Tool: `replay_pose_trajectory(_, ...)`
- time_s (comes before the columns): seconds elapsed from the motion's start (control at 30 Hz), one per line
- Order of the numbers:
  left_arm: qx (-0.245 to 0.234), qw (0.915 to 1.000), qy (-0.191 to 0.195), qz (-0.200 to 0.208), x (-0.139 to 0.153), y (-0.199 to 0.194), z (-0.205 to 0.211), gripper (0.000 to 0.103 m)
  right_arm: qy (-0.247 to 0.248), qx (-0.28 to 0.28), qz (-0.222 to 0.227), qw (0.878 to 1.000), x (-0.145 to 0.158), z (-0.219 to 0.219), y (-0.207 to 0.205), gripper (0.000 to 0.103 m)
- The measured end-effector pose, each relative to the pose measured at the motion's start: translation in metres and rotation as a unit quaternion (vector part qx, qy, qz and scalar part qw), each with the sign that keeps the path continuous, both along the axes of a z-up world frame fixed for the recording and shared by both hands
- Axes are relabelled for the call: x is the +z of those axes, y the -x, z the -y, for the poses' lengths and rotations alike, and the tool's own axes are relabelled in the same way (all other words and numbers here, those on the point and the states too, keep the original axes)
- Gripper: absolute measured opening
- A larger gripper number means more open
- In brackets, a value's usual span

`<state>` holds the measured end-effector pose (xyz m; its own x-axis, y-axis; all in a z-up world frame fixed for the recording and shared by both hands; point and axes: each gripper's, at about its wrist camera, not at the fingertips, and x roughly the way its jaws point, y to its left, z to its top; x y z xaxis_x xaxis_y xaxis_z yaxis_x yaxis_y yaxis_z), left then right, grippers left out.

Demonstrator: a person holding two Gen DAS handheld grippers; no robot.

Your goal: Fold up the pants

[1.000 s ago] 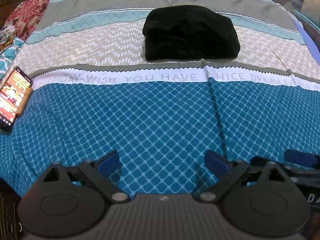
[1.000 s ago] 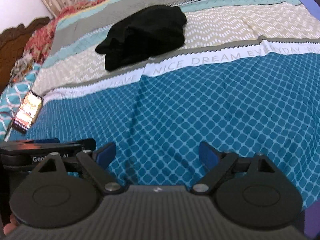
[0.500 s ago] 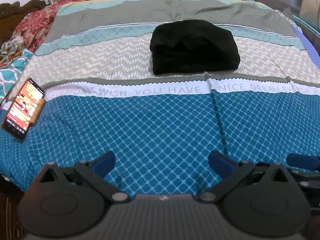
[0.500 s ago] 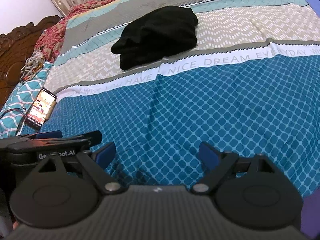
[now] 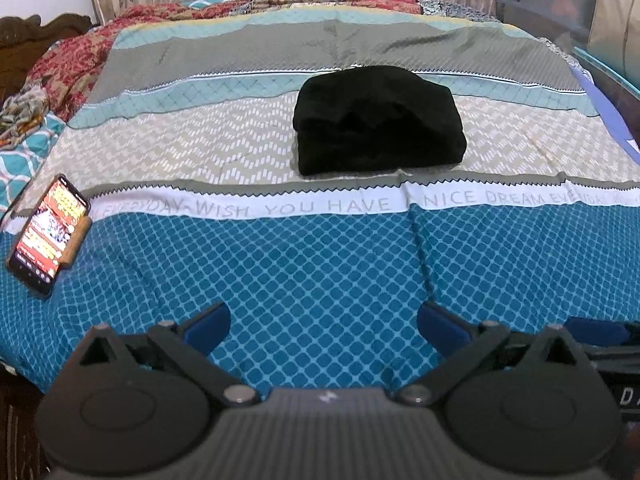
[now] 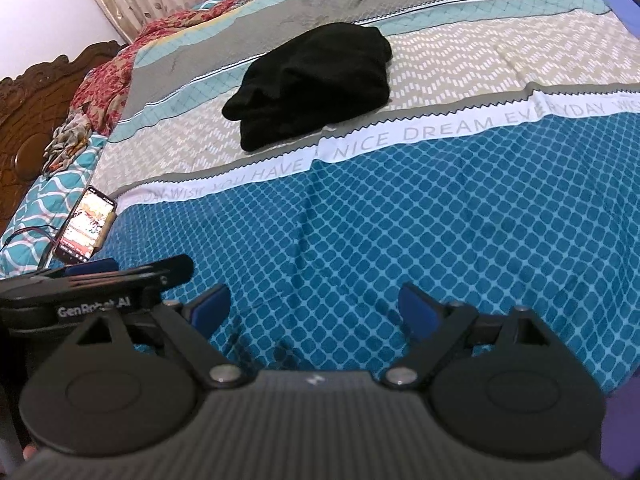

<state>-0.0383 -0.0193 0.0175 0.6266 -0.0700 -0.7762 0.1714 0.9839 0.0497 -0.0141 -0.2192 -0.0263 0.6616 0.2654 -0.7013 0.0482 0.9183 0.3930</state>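
I see the pants folded into a black bundle on the bed, well ahead of me. My left gripper and right gripper hang spread and empty — a lit phone lies far left.

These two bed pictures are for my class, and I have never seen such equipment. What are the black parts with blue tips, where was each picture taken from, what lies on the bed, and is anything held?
No robot arm is here: a person holds a pair of tongs in each hand, and a wide-angle camera on each looks forward along its two blue-tipped fingers. One picture comes from the left tongs, the other from the right tongs. Both are open and hold nothing. Ahead, on the patterned bedspread, lie the black pants, bundled in a compact folded heap. A phone with a lit screen lies near the bed's left edge. In the right-hand picture, the black bar at lower left is the other tongs.
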Motion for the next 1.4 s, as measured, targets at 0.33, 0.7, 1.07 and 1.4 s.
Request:
replay_pose_trajectory(0.33,-0.001,0.9996,-0.019,0.022,0.005,0.004,0.004,0.103,-0.005,-0.001,0.0,1.0,0.0,-0.002,0.001,0.093)
replay_pose_trajectory(0.7,0.007,0.999,-0.033,0.031,0.006,0.006,0.002,0.103,-0.008,-0.002,0.004,1.0,0.004,-0.003,0.004,0.093)
replay_pose_trajectory(1.07,0.013,0.9988,-0.034,0.032,0.007,0.007,-0.002,0.103,-0.007,-0.012,0.01,1.0,0.007,-0.004,0.008,0.093)
replay_pose_trajectory(1.4,0.019,0.9987,-0.036,0.029,0.006,0.007,-0.003,0.103,-0.004,-0.016,0.02,1.0,0.01,-0.005,0.01,0.093)
